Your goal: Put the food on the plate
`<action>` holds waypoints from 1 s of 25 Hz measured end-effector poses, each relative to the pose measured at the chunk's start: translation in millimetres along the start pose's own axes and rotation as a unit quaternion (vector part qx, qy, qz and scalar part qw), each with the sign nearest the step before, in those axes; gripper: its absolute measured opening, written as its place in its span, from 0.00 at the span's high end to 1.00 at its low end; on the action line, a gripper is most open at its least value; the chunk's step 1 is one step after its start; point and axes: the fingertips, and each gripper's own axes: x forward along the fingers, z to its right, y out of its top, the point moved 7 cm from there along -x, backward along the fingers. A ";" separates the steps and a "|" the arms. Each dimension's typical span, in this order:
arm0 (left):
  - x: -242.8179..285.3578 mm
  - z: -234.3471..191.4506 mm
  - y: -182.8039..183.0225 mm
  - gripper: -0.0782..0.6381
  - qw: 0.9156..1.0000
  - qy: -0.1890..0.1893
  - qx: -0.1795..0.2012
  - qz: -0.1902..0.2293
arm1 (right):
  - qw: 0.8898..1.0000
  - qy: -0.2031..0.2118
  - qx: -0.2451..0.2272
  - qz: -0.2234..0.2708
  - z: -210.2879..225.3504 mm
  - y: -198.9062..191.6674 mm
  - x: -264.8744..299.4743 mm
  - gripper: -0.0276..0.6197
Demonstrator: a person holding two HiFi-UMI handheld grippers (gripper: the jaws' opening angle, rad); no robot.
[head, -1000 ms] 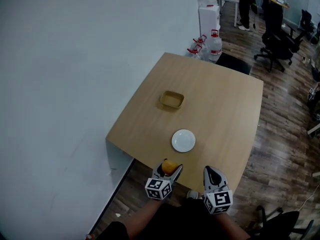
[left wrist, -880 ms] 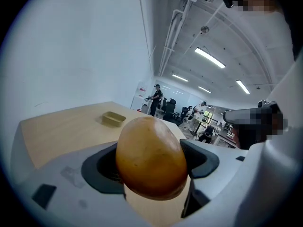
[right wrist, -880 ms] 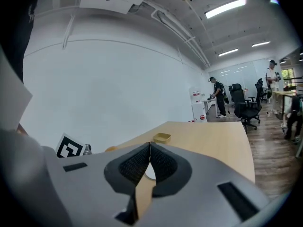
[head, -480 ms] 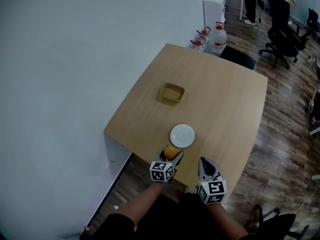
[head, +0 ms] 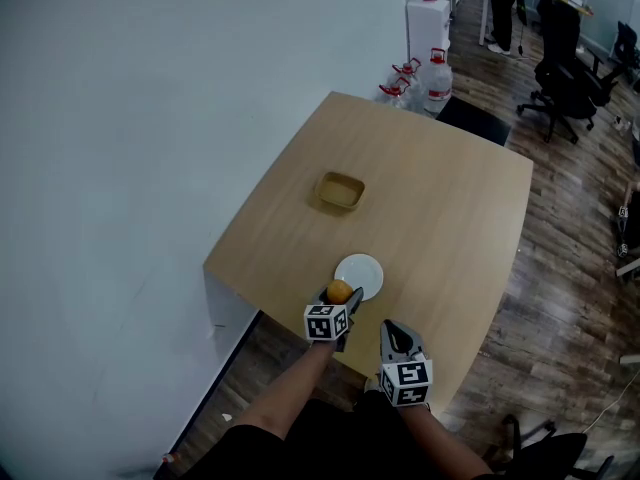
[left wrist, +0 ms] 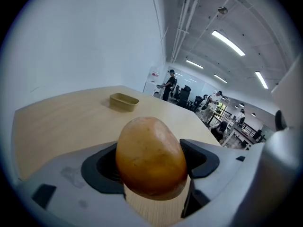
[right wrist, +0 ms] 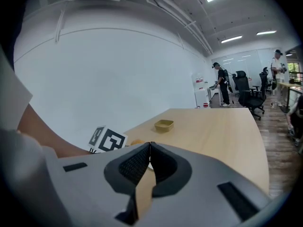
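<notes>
My left gripper (head: 340, 298) is shut on an orange-brown potato (head: 339, 291), which fills the middle of the left gripper view (left wrist: 150, 157) between the two grey jaws. It hangs at the near edge of the round white plate (head: 362, 273) on the wooden table (head: 430, 198). My right gripper (head: 392, 334) sits lower right, near the table's front edge, shut with its jaw tips touching (right wrist: 148, 151) and nothing between them. The left gripper's marker cube (right wrist: 107, 139) shows at the left of the right gripper view.
A small tan rectangular tray (head: 340, 190) stands on the table beyond the plate, also in the gripper views (left wrist: 124, 101) (right wrist: 164, 124). Water jugs (head: 431, 78) stand past the far corner. Office chairs (head: 565, 43) and a person (head: 502, 3) are farther back. A white wall runs along the left.
My left gripper has carried the potato forward, from off the table's front edge to the plate's near edge. The right gripper has followed slightly forward and stays shut.
</notes>
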 end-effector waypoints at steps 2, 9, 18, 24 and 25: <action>11.5 -7.4 -4.0 0.43 1.000 0.006 -0.010 -0.012 | 1.000 0.000 0.002 -0.005 -0.5 -2.7 0.1 0.86; 37.3 -29.3 -9.3 0.43 0.997 0.040 -0.059 -0.023 | 1.000 -0.002 0.012 -0.011 9.4 -9.0 3.4 0.86; 73.6 -19.8 -17.1 0.43 0.992 -0.021 0.047 -0.116 | 0.999 -0.019 -0.017 -0.029 27.2 -26.0 -13.4 0.86; 84.4 -26.1 -20.4 0.43 0.988 -0.024 0.060 -0.141 | 0.998 -0.037 -0.024 -0.044 36.3 -47.8 -19.3 0.86; 85.3 -25.7 -19.8 0.43 0.987 -0.026 0.063 -0.143 | 0.998 -0.036 -0.025 -0.045 36.3 -49.1 -19.4 0.86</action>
